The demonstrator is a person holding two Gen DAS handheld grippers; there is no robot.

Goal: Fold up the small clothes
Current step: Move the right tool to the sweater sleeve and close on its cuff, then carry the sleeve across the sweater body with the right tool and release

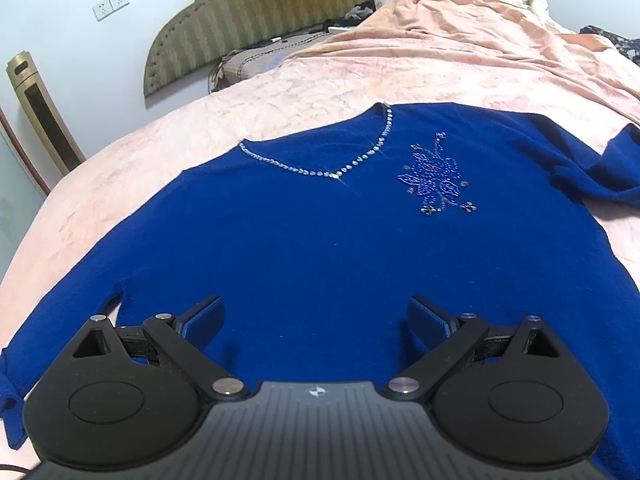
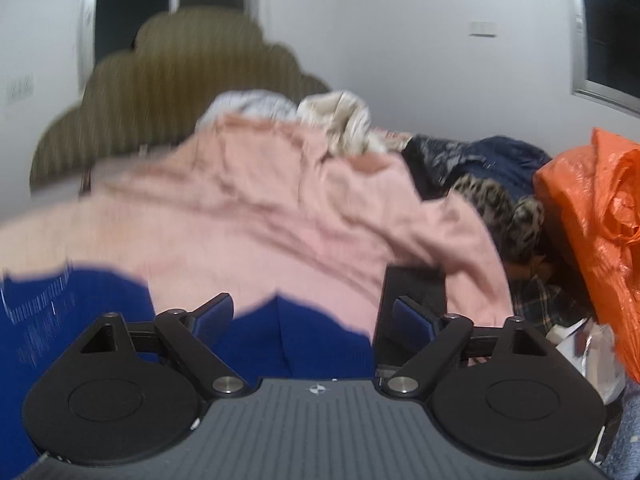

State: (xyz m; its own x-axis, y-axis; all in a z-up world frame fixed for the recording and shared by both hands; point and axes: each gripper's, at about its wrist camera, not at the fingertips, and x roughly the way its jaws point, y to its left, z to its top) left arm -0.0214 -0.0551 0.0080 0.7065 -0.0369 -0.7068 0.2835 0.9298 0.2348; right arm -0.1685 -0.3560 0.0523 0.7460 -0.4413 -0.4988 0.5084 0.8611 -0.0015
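A: Left wrist view — blue sweater (image 1: pixel 320 240) lies face up and spread flat on the pink bedspread (image 1: pixel 280 92), neckline with its stud trim pointing away toward the headboard (image 1: pixel 240 12). Body looks smooth. One sleeve (image 1: pixel 600 172) is bunched out at the right edge, the other (image 1: pixel 16 380) trails off at lower left

B: Any fold made yet?

A: None that shows. Judging by how it lies, only the spreading is done; sleeves in, sides in and the fold across the middle are all left

B: Grippers?

A: Left gripper (image 1: pixel 316 316) hovers over the lower part of the sweater, jaws wide apart, nothing between them. Right gripper (image 2: pixel 312 316) is also spread and empty; its view is blurred, with a blue edge (image 2: pixel 280 340) of the sweater under the fingers and pink bedspread (image 2: pixel 260 208) beyond

B: Around it?

A: Crumpled pale bedding (image 2: pixel 340 120) by the headboard, a heap of dark and leopard-print clothes (image 2: pixel 492 200) at the right, an orange plastic bag (image 2: pixel 592 220) beside that. More garments may wait in that heap, cannot tell

B: Verdict?

A: Early — first piece laid out, folding not yet begun
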